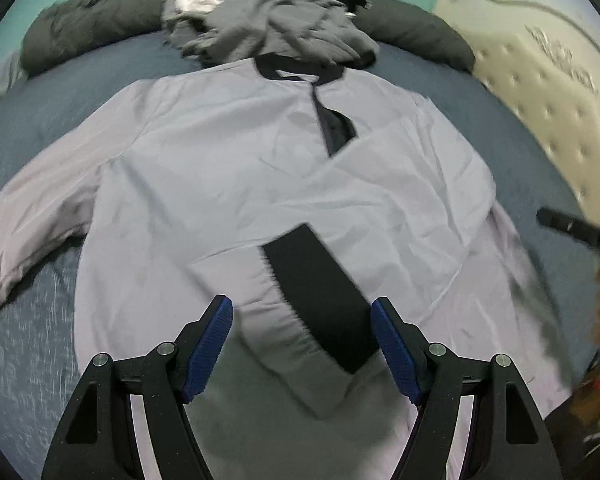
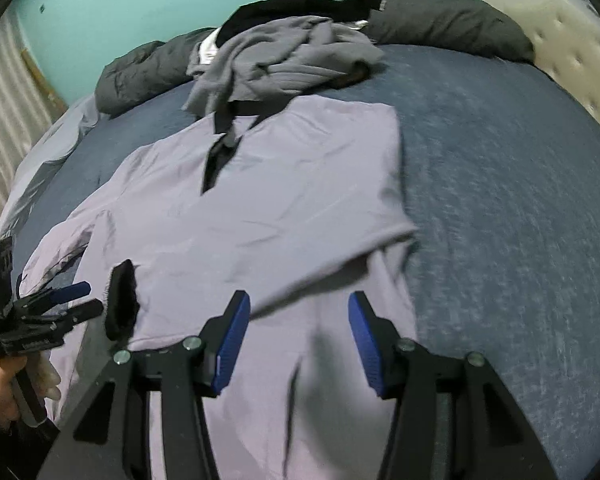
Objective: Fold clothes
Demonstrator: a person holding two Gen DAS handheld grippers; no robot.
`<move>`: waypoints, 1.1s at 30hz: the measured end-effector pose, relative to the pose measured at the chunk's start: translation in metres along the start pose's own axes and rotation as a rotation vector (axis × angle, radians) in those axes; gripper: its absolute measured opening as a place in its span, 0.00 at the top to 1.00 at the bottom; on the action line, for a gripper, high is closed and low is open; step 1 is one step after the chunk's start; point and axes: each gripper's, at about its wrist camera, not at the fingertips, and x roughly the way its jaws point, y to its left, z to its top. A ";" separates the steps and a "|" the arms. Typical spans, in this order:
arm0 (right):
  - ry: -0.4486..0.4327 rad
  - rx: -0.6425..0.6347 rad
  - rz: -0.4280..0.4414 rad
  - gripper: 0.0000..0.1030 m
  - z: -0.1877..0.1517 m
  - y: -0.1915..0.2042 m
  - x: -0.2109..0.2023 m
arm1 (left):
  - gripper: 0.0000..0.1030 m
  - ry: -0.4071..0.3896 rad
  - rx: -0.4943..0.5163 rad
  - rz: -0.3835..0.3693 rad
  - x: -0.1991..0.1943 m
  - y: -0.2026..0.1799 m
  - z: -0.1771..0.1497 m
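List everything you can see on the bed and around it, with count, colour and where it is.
Shirt: one, lilac with black collar and cuff, spread flat mid-bed, one sleeve folded across its front.
Clothes pile: one heap, grey, black and white, behind the collar.
Pillows: two, dark grey, far edge.
Bed sheet: one, blue.
Headboard: one, cream, tufted, right.
Wall: teal.
Left gripper: black, blue pads, open above the cuff.
Right gripper: same, open above the hem.
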 end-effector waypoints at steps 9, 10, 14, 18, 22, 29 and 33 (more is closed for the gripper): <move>-0.013 0.018 0.004 0.50 -0.004 -0.015 -0.013 | 0.59 0.034 0.145 0.093 0.018 -0.019 -0.018; -0.015 0.018 0.006 0.50 -0.005 -0.015 -0.014 | 0.70 0.030 0.152 0.102 0.015 -0.018 -0.020; -0.022 0.033 0.011 0.50 -0.007 -0.016 -0.018 | 1.00 0.005 0.151 0.090 -0.001 -0.011 -0.022; -0.034 0.077 0.028 0.50 -0.006 -0.021 -0.025 | 1.00 -0.036 0.129 0.085 -0.025 -0.002 -0.025; -0.045 0.077 0.028 0.50 -0.006 -0.021 -0.032 | 1.00 -0.044 0.088 0.057 -0.041 0.008 -0.029; -0.043 0.115 0.043 0.50 -0.011 -0.024 -0.033 | 0.31 -0.017 0.181 0.066 -0.022 -0.030 -0.033; -0.033 0.093 0.022 0.50 -0.017 -0.028 -0.034 | 0.35 0.006 0.235 0.095 0.000 -0.042 -0.033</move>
